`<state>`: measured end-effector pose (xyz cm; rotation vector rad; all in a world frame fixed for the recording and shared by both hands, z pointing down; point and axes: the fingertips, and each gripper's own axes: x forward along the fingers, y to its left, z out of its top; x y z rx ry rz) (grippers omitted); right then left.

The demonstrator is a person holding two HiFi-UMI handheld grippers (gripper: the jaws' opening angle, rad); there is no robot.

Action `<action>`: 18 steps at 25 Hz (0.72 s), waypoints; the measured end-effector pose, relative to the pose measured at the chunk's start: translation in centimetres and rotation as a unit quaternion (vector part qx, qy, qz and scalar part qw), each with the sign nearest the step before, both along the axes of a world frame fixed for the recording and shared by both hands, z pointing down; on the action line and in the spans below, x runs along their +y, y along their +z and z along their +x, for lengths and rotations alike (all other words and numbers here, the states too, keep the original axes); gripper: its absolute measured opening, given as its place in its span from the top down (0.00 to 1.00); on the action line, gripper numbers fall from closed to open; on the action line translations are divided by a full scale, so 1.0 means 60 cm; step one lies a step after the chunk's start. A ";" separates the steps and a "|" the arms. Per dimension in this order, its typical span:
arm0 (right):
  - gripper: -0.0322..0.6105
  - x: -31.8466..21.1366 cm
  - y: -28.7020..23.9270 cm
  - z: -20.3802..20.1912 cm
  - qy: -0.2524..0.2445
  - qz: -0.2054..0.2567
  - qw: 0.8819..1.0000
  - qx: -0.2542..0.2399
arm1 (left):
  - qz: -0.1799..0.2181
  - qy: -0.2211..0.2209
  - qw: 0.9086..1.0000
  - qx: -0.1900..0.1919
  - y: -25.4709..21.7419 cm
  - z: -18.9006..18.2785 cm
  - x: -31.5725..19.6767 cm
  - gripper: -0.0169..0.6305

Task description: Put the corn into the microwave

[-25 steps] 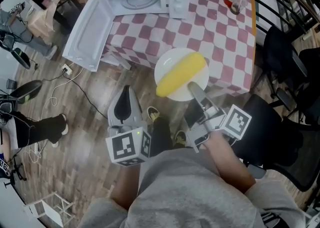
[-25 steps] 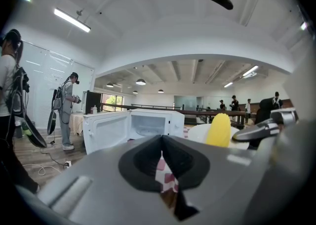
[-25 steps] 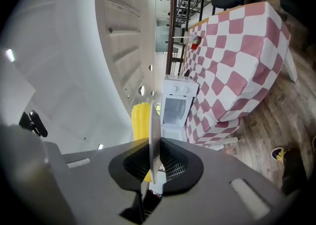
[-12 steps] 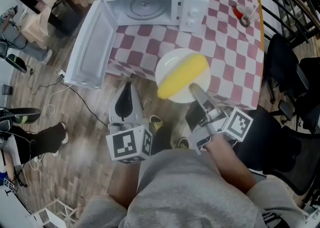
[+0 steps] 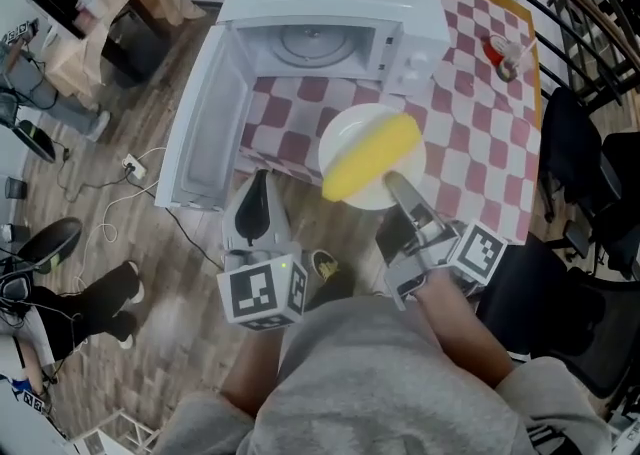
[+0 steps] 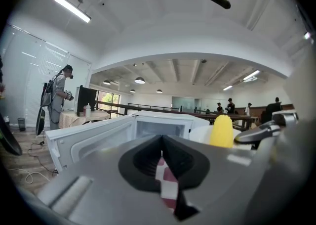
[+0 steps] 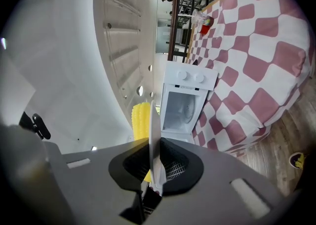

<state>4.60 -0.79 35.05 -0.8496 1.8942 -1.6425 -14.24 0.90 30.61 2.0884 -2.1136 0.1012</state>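
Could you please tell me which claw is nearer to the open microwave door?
Left. The left claw is just beside the door; the right claw, gripping the plate, is farther to its right.

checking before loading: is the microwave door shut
No, the microwave door stands wide open at the left, with the glass turntable visible inside.
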 end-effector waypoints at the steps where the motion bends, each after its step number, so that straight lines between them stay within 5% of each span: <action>1: 0.90 -0.005 -0.001 -0.007 0.001 0.001 1.000 -0.001 | -0.001 0.001 1.000 0.000 0.001 -0.007 -0.006 0.96; 18: 0.90 -0.035 -0.006 -0.069 0.030 0.008 1.000 -0.002 | 0.000 0.027 1.000 0.007 0.011 -0.066 -0.044 0.96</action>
